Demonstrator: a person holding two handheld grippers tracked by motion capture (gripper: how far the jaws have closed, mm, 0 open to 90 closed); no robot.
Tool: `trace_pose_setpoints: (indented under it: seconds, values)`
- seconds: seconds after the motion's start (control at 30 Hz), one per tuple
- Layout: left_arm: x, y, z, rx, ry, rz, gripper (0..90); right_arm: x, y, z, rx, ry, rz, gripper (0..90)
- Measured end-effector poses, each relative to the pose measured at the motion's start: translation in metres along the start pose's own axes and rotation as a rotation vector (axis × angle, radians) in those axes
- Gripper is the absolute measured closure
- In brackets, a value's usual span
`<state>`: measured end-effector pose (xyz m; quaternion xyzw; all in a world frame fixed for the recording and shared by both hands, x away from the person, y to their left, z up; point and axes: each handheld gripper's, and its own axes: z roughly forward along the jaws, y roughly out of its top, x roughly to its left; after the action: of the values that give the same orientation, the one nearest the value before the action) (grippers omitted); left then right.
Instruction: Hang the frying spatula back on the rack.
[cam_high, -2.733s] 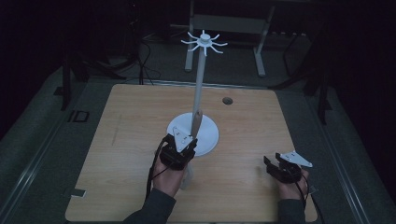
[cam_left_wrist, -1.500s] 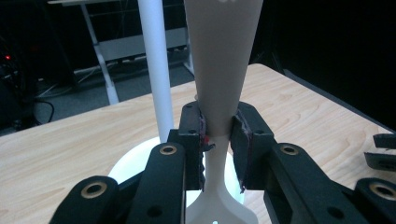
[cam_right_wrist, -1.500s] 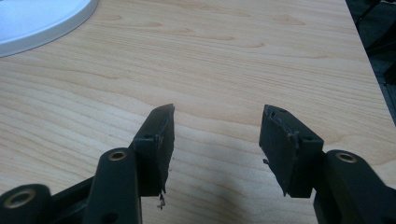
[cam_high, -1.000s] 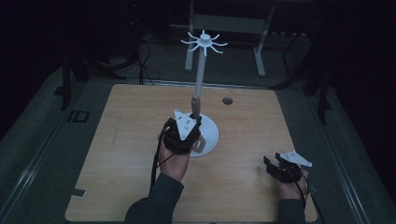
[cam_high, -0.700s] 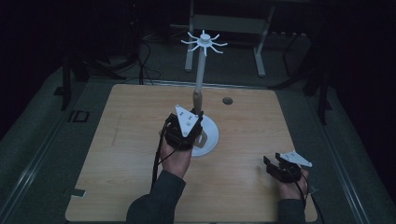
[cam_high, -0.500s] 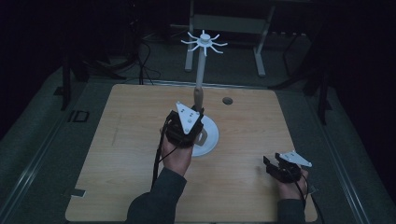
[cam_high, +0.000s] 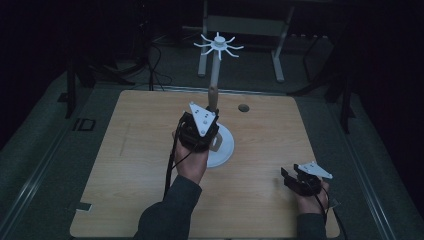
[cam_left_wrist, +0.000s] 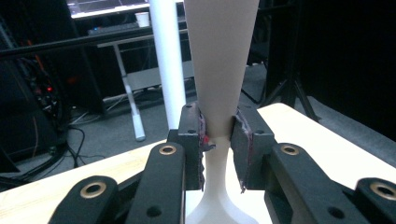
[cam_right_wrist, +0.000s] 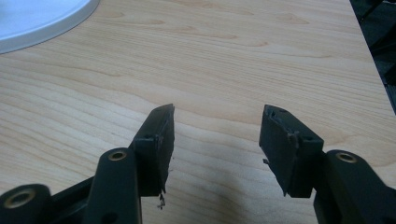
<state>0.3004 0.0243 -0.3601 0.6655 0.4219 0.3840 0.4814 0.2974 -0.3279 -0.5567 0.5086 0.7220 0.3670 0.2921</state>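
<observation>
The stand (cam_high: 216, 107), a white pole on a round white base (cam_high: 222, 145), sits near the middle of the wooden table (cam_high: 135, 165). A spoked white crown (cam_high: 218, 45) tops the pole, seen from the high view above the table's far edge.

The left gripper (cam_high: 210, 107) is at the pole, above the base, w/ the grey plate facing up. In the left gripper view the gripper (cam_left_wrist: 218, 135) has its jaws narrow and clamped on a beige, cone-like piece (cam_left_wrist: 219, 60) whose thin neck sits between the pads (cam_left_wrist: 201, 135); the piece widens upward and flares again below the jaws. Just left of it in that view runs a plain white tube (cam_left_wrist: 167, 60). The high view gives only a short tan section on the pole at the gripper, no detail of the grip.

The right gripper (cam_high: 289, 176) lies low on the table, well right of the base and toward the near right corner. Its own view shows the gripper (cam_right_wrist: 217, 123) w/ jaws wide apart, bare wood between them, nothing held, and the base rim (cam_right_wrist: 42, 23) at the upper left.

Room: broad open wood left of the base and in front of it, plus a clear strip between base and right gripper. A small dark hole (cam_high: 243, 107) sits near the far edge, right of the pole. Dark floor, cables and a desk frame (cam_high: 240, 25) lie beyond that edge.
</observation>
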Motion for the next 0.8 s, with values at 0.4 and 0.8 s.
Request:
trace_pose_setpoints:
  seconds: [0.4, 0.8]
  values:
    - [0.0, 0.011, 0.003, -0.007, 0.03, 0.008, 74.7, 0.002, 0.0, 0.001, 0.004, 0.003, -0.005, 44.9]
    - [-0.002, 0.018, 0.007, -0.002, 0.064, 0.007, 74.7, 0.003, 0.0, 0.002, 0.006, 0.005, -0.008, 44.9]
